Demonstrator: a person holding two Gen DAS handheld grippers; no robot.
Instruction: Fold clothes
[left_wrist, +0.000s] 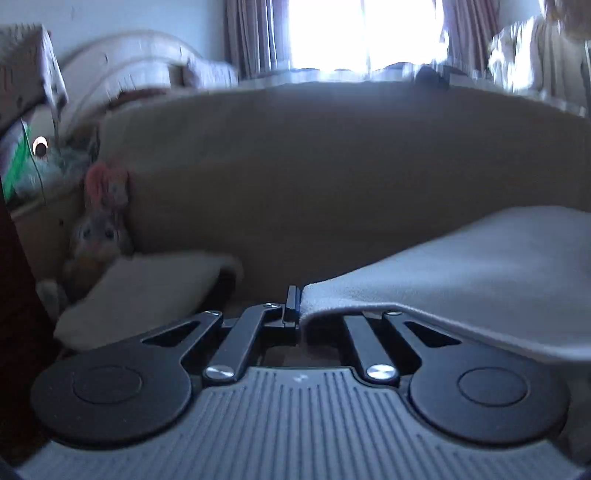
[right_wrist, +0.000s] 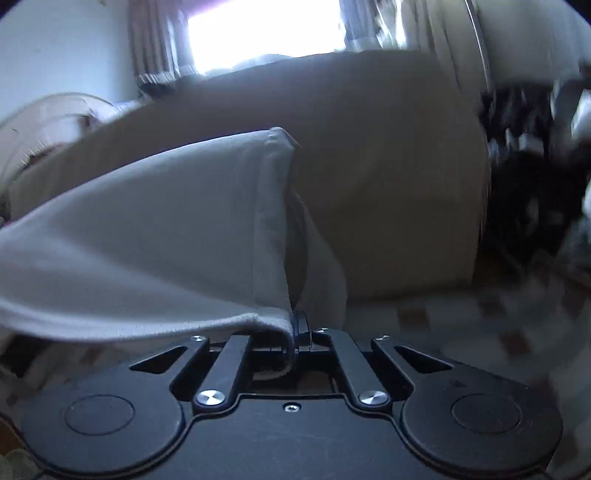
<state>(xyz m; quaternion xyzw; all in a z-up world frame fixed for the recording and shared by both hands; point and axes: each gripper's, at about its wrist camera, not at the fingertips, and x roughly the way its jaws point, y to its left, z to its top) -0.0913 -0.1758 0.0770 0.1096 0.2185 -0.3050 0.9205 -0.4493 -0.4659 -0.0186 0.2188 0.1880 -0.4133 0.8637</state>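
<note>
Left gripper (left_wrist: 295, 306), seen along its two fingers: the jaws are drawn together at the centre line, pinching the edge of a pale grey cloth (left_wrist: 461, 266) that runs off to its right. Right gripper (right_wrist: 295, 328): jaws likewise closed at the centre, clamping a corner of the same cloth (right_wrist: 147, 229), which spreads to its left.

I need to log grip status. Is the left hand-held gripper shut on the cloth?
Shut on it: the left hand-held gripper has its fingers closed together, pinching the edge of the grey cloth.
</note>
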